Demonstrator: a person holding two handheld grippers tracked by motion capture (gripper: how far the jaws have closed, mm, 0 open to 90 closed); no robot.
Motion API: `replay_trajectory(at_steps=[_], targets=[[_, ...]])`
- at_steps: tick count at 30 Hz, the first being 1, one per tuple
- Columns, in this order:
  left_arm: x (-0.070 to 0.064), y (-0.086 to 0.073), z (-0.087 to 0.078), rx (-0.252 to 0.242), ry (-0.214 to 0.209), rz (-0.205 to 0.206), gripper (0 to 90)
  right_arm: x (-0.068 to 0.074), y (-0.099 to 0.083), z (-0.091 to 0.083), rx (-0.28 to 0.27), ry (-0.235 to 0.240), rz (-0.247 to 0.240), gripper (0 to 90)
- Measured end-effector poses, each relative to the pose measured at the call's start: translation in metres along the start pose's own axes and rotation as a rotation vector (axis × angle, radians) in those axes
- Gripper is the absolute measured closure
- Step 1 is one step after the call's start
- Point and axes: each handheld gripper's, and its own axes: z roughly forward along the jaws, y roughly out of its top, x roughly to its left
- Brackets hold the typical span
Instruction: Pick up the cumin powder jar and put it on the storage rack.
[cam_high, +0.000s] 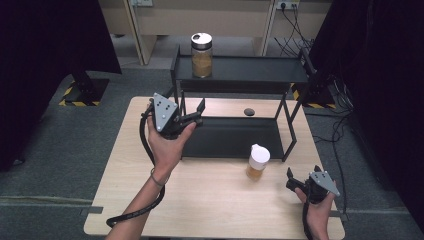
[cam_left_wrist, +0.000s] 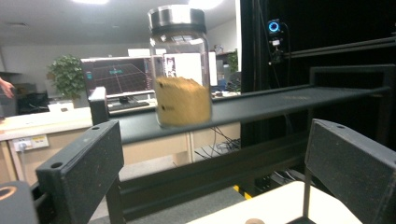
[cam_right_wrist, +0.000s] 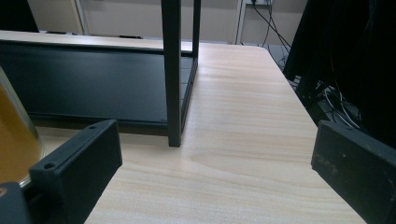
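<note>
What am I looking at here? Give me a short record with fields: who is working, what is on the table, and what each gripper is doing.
Worker: a person holding a gripper in each hand
Surface: light wooden table
Rack: black two-tier metal shelf
Top tier: glass jar with silver lid and brown contents
On table: white-lidded jar of amber liquid
Small item: dark round object on the table, under the top tier
Left gripper: open, raised, aimed at the glass jar
Right gripper: open, low, near the white-lidded jar
</note>
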Motion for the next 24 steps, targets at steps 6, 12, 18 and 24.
replay_trajectory(at_steps=[6, 12, 18, 24], targets=[[-0.005, -0.022, -0.011, 0.005, -0.022, -0.001, 3.5, 0.001, 0.0, 0.0, -0.002, -0.003, -0.009, 2.1], [-0.008, -0.041, -0.02, 0.0, -0.023, -0.004, 3.5, 0.001, 0.0, 0.0, -0.002, -0.003, -0.009, 2.0], [-0.01, -0.05, -0.024, -0.001, -0.026, -0.008, 3.5, 0.001, 0.0, 0.0, -0.001, -0.002, -0.007, 2.0], [-0.014, -0.06, -0.03, 0.002, -0.032, 0.003, 3.5, 0.0, 0.0, 0.0, -0.002, -0.001, -0.007, 2.1]])
